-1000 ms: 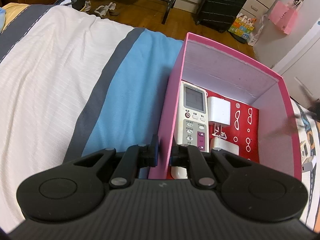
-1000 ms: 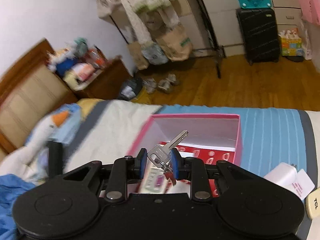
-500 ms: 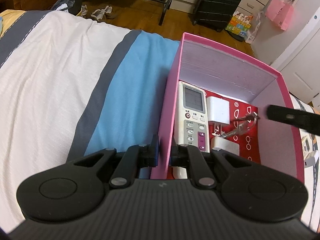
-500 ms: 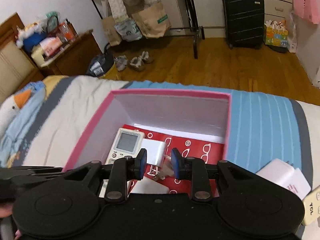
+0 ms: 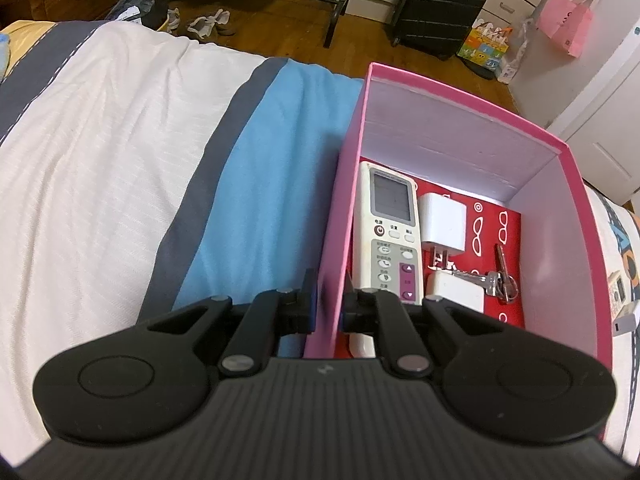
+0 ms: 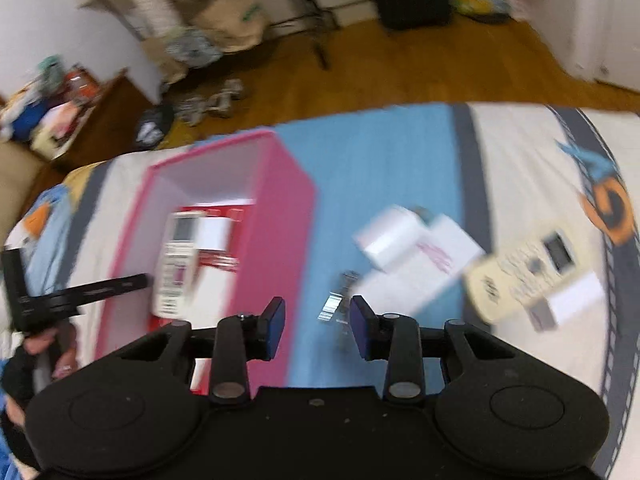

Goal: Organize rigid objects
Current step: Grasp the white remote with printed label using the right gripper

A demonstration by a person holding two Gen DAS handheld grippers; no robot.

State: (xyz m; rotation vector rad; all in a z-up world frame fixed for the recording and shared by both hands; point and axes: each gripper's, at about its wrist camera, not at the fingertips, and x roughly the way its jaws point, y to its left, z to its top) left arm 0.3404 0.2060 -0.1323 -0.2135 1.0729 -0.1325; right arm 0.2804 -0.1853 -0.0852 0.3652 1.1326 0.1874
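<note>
Keys: since half a second ago we have let the key bunch (image 5: 498, 278) go; it now lies on the red patterned floor of the box, ahead and to the right of our left claw, touching the corner of the nearer white charger (image 5: 456, 291).
Right claw: our right gripper (image 6: 318, 322) has swung away from the box and now hangs over the blue stripe of the bedspread (image 6: 380, 168); its jaws are opening with nothing between the pads.
Left claw: our left gripper (image 5: 328, 304) is clenched on the near left wall of the pink box (image 5: 340, 208), one finger outside, one inside.
Box contents: a white air-conditioner remote (image 5: 386, 232) lies along the left wall, straight ahead of the left claw; a white plug adapter (image 5: 442, 222) sits just right of it, prongs toward us.
Outside the box: ahead and right of the right claw, blurred, lie a white charger block (image 6: 390, 236) on a white card (image 6: 420, 268), then a cream remote (image 6: 524, 268) farther right; a small dark and silver thing (image 6: 338, 300) lies just ahead of the claw, too blurred to name.
Hand: a hand (image 6: 48, 346) holding the left gripper shows at the left edge of the right wrist view.
Room: a black suitcase (image 5: 440, 4) stands on the wooden floor beyond the bed.
</note>
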